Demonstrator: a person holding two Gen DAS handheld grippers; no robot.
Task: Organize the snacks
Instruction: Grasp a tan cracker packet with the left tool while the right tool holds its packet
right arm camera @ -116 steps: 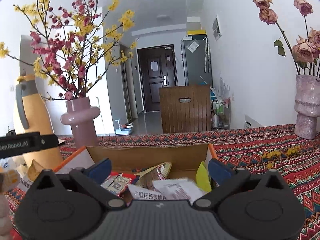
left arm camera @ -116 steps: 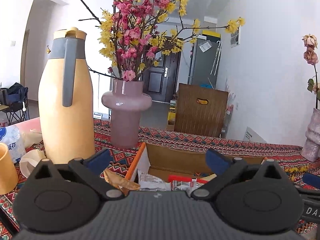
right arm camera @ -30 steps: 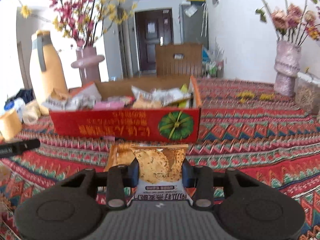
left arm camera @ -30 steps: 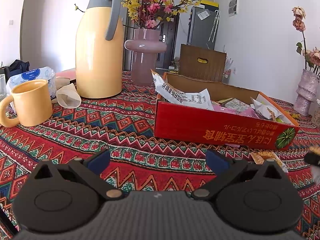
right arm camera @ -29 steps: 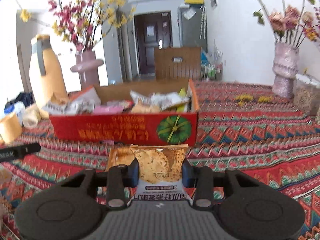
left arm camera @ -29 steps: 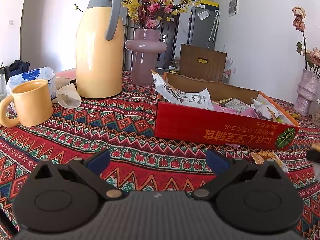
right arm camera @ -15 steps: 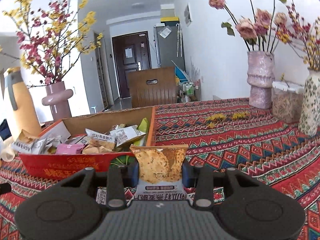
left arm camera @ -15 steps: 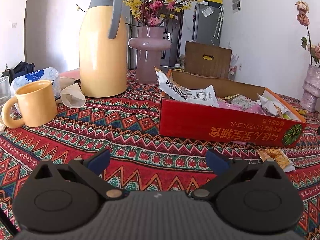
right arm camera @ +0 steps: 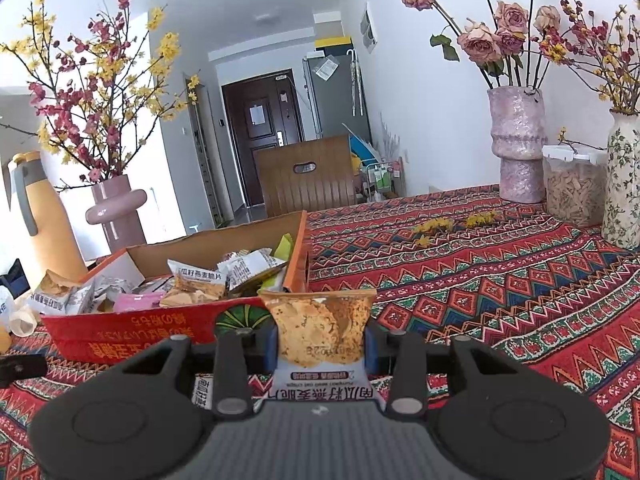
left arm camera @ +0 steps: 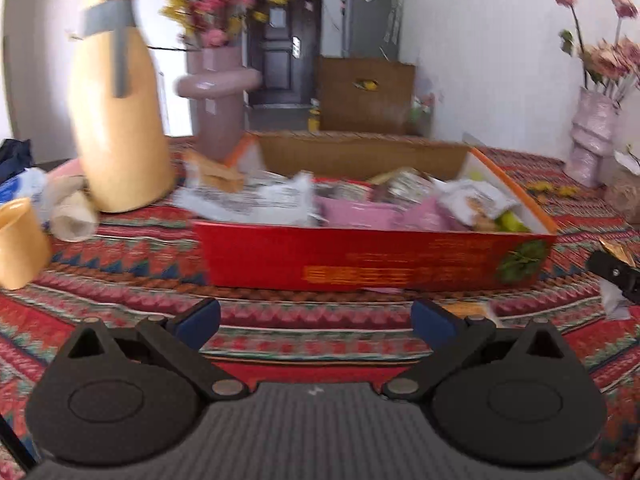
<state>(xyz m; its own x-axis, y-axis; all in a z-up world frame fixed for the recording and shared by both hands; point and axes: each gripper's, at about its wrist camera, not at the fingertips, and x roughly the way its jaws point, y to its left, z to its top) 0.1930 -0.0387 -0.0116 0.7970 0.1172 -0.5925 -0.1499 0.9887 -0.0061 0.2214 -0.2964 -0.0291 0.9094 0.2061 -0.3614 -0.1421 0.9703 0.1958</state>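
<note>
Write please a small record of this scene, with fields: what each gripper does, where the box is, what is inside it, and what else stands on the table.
right gripper: shut on snack packet, held beside the box's right end
left gripper: open, nothing between its jaws, facing the box's long red side
box: red cardboard, open top, on patterned tablecloth
box contents: many loose snack packets, some over the left edge
also on table: yellow jug, pink vase, yellow mug, speckled vase, lidded jar

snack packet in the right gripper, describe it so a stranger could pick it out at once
Find the red cardboard box on the patterned tablecloth. Just in front of its right corner, the right gripper pinches an oat crisp packet. Unlike the boxed packets, it is held clear of the box.
</note>
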